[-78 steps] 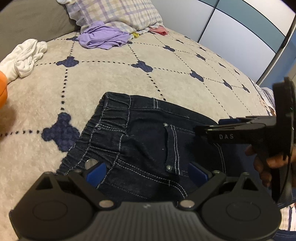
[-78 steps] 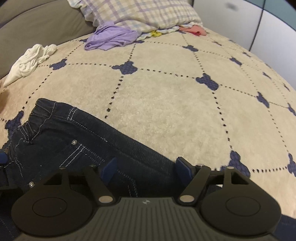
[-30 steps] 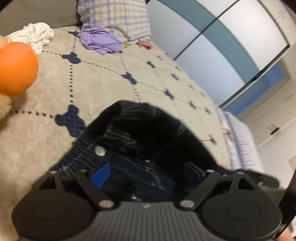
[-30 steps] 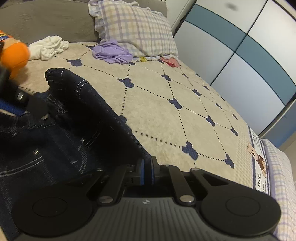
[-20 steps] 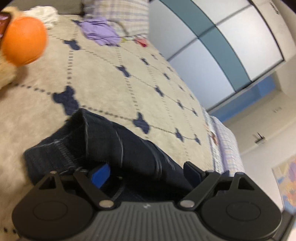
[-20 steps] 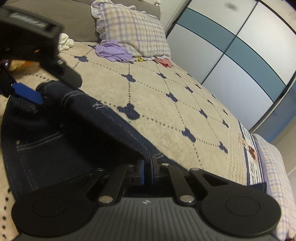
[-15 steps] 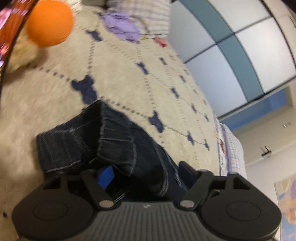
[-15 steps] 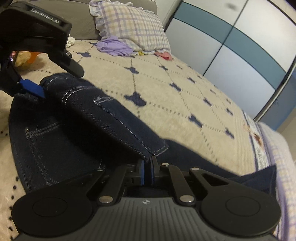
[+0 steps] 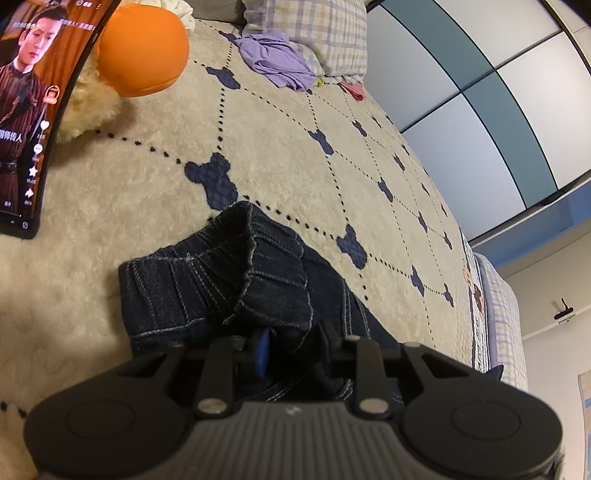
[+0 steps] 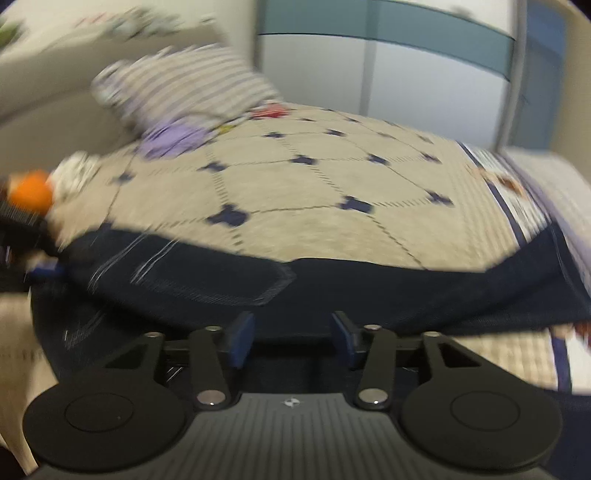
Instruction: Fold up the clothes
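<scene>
Dark blue jeans (image 9: 236,280) lie on the beige bed cover, folded lengthwise, with the elastic waistband bunched up in front of my left gripper (image 9: 291,343). The left gripper is shut on the waistband fabric. In the blurred right wrist view the jeans (image 10: 332,291) stretch across the bed from left to right. My right gripper (image 10: 291,332) is open just above the denim, with nothing between its blue pads. The left gripper shows at the far left of that view (image 10: 40,269).
A phone (image 9: 33,110) playing a video stands at the left, beside an orange and tan plush toy (image 9: 144,51). A purple garment (image 9: 277,62), a checked pillow (image 9: 314,29) and a red item (image 9: 354,90) lie at the bed's head. Wardrobe doors (image 9: 461,122) stand to the right.
My left gripper has closed on the jeans' waistband. My right gripper has let go of the jeans' edge, opened, and swung quickly to the right.
</scene>
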A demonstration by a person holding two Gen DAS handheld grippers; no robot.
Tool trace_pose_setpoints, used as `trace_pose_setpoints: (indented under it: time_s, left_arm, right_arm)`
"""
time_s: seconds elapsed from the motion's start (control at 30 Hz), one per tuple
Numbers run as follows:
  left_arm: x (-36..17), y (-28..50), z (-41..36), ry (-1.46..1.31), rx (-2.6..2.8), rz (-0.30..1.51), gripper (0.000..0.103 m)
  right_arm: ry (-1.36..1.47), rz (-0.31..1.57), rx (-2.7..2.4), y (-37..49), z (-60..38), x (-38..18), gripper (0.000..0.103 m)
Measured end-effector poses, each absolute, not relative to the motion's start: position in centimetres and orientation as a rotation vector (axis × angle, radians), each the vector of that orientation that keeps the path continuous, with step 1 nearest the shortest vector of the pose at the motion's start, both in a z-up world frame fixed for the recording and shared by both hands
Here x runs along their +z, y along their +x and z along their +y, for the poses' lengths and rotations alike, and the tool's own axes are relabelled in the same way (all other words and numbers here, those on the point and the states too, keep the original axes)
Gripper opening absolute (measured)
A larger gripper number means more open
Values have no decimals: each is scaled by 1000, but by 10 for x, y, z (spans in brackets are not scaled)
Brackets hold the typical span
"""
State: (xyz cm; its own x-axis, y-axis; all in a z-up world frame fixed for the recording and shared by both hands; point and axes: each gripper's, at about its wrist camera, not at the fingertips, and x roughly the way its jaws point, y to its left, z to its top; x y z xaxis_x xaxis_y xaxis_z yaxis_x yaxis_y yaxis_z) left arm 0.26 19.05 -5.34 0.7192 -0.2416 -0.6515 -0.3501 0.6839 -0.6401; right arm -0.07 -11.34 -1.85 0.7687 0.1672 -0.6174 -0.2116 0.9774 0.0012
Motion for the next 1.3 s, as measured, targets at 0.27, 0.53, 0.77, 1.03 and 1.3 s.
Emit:
trace_pose_setpoints:
  time_s: [0.27,0.53,0.77,1.03,1.3]
  left_arm:
    - [-42,-1,190,-826,61,740,23]
    - [-39,1,191,-818,58,742,23]
    - [-37,3,192,-816,52,744,23]
    - [-33,2,195,-835,42,748,22]
    - [-33,-4,201,-840,8,778,21]
  right_arm:
    - [369,754,6,37,-196,-34,57]
    - [656,832,-117,81,-228,-65,57]
    - [727,854,-242,106,-235,-76,54]
    - [549,902,-452,107,-239,-50,50]
    - [624,809,-358,93,-257,-46,8]
